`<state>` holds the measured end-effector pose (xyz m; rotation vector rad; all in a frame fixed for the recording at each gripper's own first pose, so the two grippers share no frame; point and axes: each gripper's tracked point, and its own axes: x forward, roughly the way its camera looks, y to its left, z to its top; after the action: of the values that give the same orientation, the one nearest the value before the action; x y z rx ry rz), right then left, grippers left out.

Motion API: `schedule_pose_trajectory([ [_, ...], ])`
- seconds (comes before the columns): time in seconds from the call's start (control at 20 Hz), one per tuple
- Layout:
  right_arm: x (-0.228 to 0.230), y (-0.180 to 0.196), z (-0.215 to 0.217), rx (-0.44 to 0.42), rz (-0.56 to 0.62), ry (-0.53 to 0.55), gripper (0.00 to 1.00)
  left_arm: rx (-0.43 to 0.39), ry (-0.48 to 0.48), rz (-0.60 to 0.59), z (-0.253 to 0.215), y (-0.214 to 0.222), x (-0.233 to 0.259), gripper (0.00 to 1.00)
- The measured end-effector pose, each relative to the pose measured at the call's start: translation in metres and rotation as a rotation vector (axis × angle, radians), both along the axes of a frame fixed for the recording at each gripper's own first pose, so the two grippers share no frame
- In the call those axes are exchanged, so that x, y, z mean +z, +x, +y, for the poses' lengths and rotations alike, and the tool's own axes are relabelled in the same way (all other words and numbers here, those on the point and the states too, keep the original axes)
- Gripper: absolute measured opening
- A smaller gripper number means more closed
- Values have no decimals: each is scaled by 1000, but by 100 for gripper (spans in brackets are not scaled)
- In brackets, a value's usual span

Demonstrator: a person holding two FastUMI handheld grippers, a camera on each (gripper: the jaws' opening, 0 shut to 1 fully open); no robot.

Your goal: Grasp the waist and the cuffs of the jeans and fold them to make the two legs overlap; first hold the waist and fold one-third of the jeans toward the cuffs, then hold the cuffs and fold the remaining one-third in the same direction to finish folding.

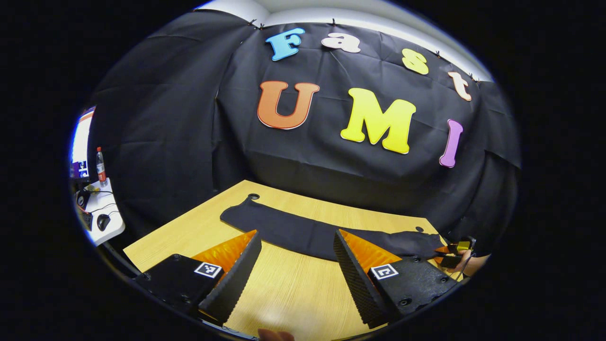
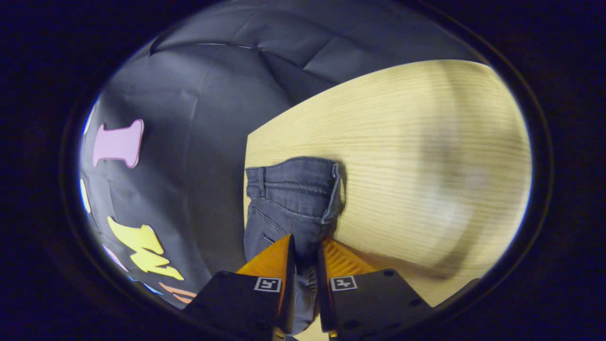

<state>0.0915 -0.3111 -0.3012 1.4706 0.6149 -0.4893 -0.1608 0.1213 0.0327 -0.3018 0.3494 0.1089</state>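
Your left tongs point(image 1: 297, 255) stand wide apart above the light wooden tabletop point(image 1: 293, 289), holding nothing, with bare wood showing between the two fingers. Just beyond their tips, the dark denim jeans point(image 1: 303, 232) lie stretched out flat in a long band across the far half of the tabletop, one end by the far left corner and the other reaching to the right. At that right end you can see your other hand point(image 1: 473, 263) with its tongs at the cloth.

In the right gripper view, your right tongs point(image 2: 305, 251) are drawn narrow, with a fold of the jeans point(image 2: 293, 194) caught between both fingers. The waistband lies just ahead of the tips, close to the tabletop's point(image 2: 426, 156) edge beside the black cloth wall point(image 2: 189, 118).
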Motion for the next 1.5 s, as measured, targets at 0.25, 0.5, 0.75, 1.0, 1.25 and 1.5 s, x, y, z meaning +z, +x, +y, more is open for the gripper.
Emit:
schedule_pose_trajectory([
  [0.25, 5, 2, 4, 74, 69, -166, 15, -27, -17, 18, -5, 6, -6, 99],
  [0.5, 51, 13, 15, 209, 71, -480, 2, -17, -63, 25, 7, 13, -15, 99],
  [0.75, 144, 47, 93, 414, -77, -867, 8, -21, -94, 39, 17, 23, -27, 99],
  [1.0, 196, 81, 209, 575, -259, -1059, 4, 3, -102, 43, 45, 24, -38, 99],
  [1.25, 188, 86, 326, 770, -363, -1135, 8, 65, -115, 60, 78, 16, -46, 99],
  [1.5, 124, 76, 404, 973, -336, -1241, 8, 138, -109, 65, 111, 1, -50, 99],
])
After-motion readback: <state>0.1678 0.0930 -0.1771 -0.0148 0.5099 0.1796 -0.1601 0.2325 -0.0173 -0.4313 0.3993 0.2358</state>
